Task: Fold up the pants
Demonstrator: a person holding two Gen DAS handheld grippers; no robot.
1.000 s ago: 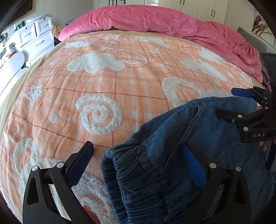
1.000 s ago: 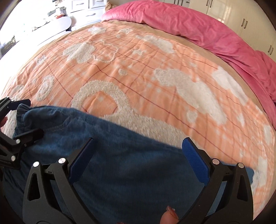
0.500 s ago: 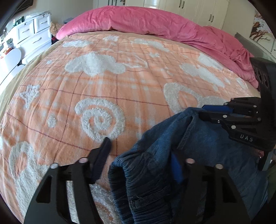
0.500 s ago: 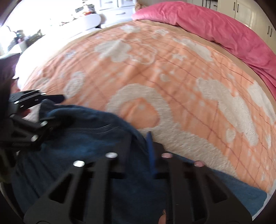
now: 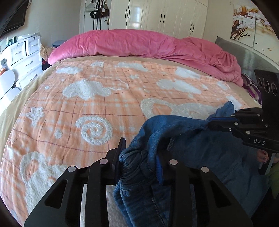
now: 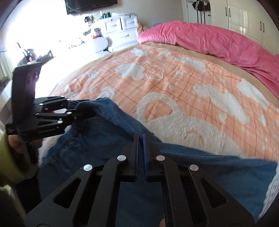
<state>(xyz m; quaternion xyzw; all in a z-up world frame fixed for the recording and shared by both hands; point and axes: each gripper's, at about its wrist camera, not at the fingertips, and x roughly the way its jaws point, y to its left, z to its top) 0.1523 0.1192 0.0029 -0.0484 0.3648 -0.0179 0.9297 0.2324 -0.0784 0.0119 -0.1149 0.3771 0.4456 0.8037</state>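
Note:
Blue denim pants (image 5: 200, 150) lie at the near edge of an orange plaid bedspread (image 5: 104, 108). At the bottom of the left wrist view, my left gripper (image 5: 139, 153) has its jaws closing on the bunched elastic waistband, with the fabric pressed between the pads. My right gripper (image 5: 214, 122) comes in from the right and pinches the pants' upper edge, lifting it into a ridge. In the right wrist view, the right gripper (image 6: 140, 138) is shut on that thin denim edge (image 6: 122, 122). The left gripper (image 6: 82, 111) holds the waistband at the left.
A pink duvet (image 5: 139, 43) is heaped along the far side of the bed. White drawers (image 5: 22, 57) stand to the left and white wardrobes (image 5: 165, 15) behind. A hand in a yellow-green sleeve (image 6: 10, 162) holds the left gripper.
Both grippers went from wide open to closed on the pants. The pinched edge has risen off the bedspread and both views have tilted up.

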